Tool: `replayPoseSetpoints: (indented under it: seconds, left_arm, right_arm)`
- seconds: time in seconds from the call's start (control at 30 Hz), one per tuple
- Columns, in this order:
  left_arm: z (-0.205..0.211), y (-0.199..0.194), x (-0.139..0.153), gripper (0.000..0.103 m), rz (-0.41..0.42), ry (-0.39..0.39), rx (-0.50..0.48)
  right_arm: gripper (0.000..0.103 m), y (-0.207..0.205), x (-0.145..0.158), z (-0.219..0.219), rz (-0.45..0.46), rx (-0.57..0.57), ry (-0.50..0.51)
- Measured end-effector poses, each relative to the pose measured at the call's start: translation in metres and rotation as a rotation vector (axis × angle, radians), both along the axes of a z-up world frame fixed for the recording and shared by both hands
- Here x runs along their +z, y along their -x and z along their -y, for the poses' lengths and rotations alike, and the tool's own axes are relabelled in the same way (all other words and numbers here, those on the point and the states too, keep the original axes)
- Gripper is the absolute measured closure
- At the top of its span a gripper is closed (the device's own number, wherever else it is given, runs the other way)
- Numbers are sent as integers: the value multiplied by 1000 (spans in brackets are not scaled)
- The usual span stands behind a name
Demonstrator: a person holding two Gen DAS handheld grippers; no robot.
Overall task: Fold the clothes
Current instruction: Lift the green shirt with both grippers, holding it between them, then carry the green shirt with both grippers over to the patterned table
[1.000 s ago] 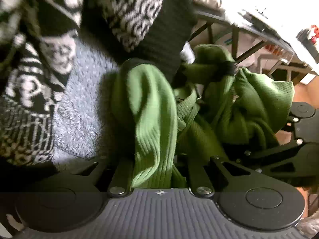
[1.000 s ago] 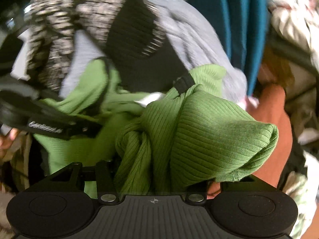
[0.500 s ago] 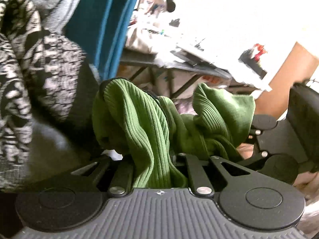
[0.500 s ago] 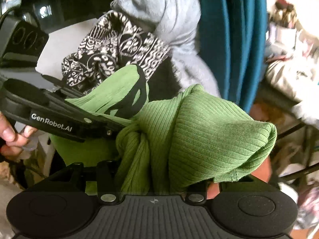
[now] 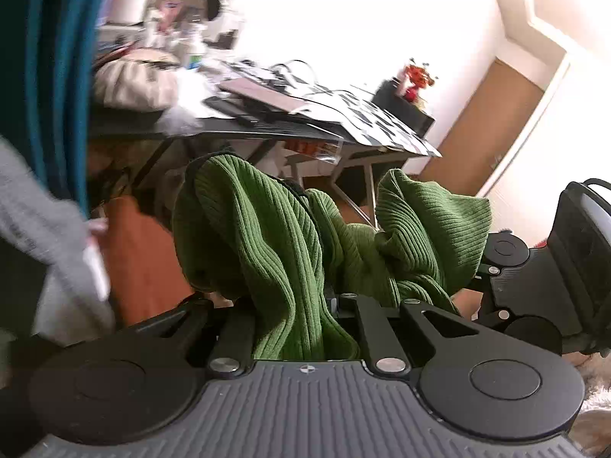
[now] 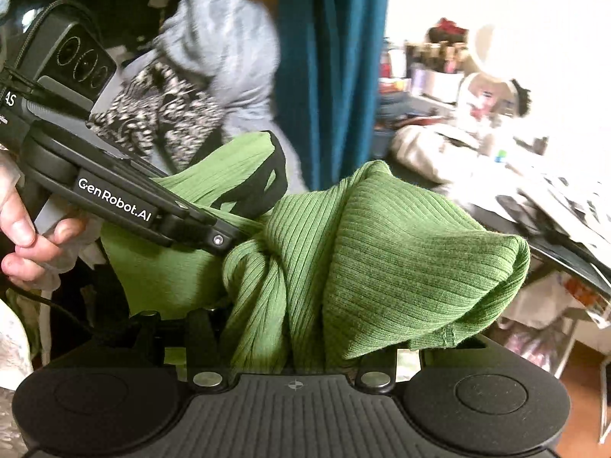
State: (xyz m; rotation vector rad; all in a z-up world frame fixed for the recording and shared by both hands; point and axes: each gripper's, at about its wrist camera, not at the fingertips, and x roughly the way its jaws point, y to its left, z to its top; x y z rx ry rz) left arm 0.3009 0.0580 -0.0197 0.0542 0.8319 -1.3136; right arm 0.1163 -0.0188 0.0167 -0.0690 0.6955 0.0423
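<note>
Between both tools, off any surface: green ribbed garment [image 5: 282, 252], bunched. Left gripper [image 5: 301, 328] clamped on one fold, right gripper [image 6: 294, 343] clamped on a thicker knotted wad. Left of the right view: a hand [image 6: 23, 244] gripping the left tool's handle. Far behind: cluttered dark table [image 5: 244, 129], teal curtain [image 6: 332, 57], grey fleece [image 6: 221, 49] over a black-and-white patterned garment [image 6: 160, 110].

Left claw [image 6: 244, 229]: matte black linkage arms, silver screws, white "GenRobot.AI" lettering, black cable, three round lenses on rear block. Right claw [image 5: 469, 282]: black, round pivot discs, ribbed grey housing. Hand [image 6: 26, 244]: pale cuff, possibly a sleeve.
</note>
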Motion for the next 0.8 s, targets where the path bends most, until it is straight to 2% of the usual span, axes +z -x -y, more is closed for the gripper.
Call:
replayPoseSetpoints:
  seconds: [0.13,0.2,0.33,0.5,0.63,0.8]
  left_arm:
    - [57,60,10,91,62,-18,-38]
    - [82,95,15,91,75,-28,-28]
    - [154,161,18,91,30,-38,-21]
    - [251,234,29,91,63,-25,-172]
    - [306,277,31,91,23,25,-278]
    - [361,324,27,91,12,78,-421]
  right_arm:
    - [62,62,4,48,46,7,26]
    - [62,99,5,80,68,26,42]
    - [62,175,7,149,107,8,34]
    - [62,270,18,232,101,-102,42]
    - [62,332,29,281,90,-202,83]
    - [62,394,36,321,56,-349,150]
